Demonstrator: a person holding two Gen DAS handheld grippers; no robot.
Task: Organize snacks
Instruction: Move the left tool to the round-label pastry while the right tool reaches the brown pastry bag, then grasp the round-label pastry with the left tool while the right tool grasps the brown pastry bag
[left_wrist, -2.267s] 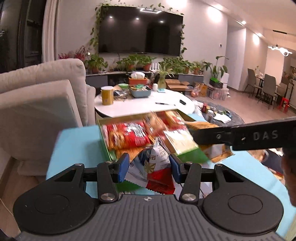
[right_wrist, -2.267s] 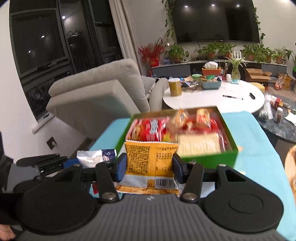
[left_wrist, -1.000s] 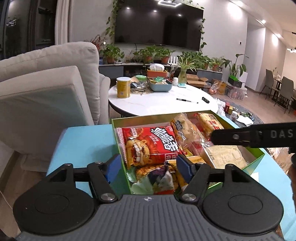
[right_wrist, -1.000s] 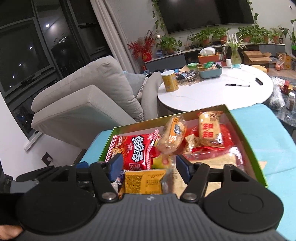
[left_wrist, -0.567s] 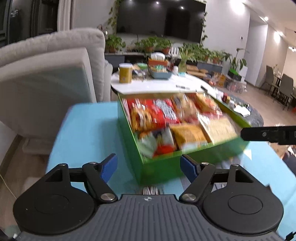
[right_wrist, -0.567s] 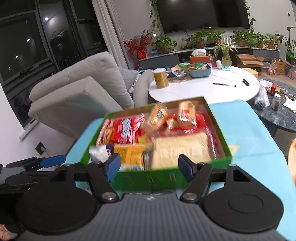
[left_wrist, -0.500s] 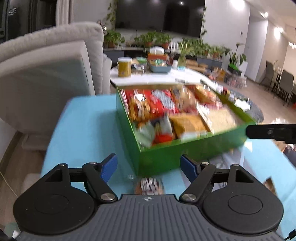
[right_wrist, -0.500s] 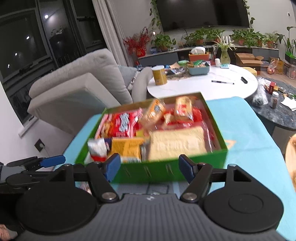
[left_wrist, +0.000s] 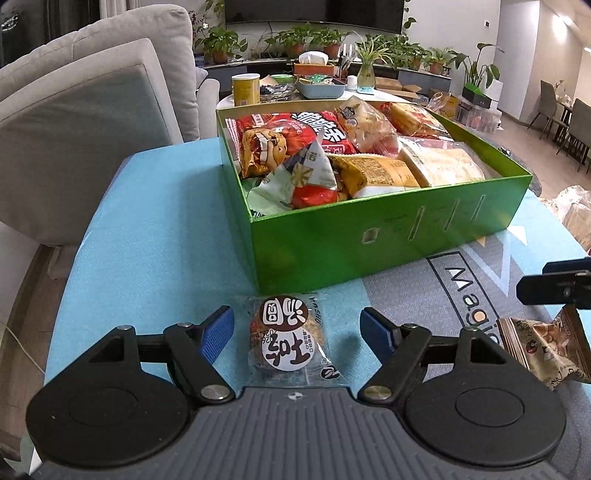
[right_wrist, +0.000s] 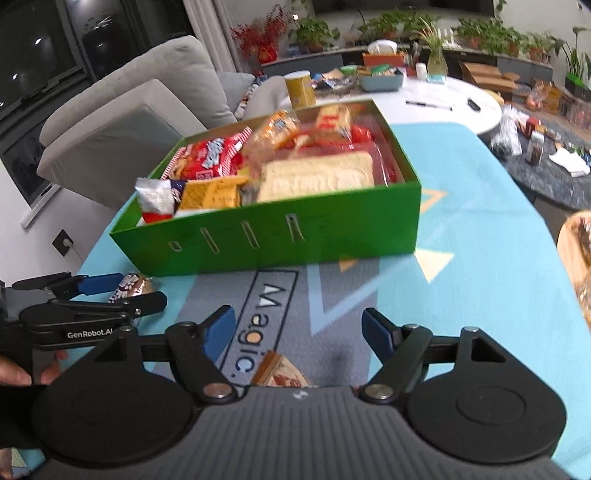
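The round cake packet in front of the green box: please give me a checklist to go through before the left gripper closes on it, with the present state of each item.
1. Round cake packet lies between the left gripper fingers: ok.
2. Left jaws stand wider than the packet, pads not touching it: ok.
3. Packet lies flat on the blue mat, apart from the green box: ok.
4. Right gripper is open and holds nothing: ok.
5. Brown snack bag is lined up between the right gripper's fingers: cannot tell, only a corner shows there.
6. Free room in the green box for two more packets: cannot tell, it looks nearly full.
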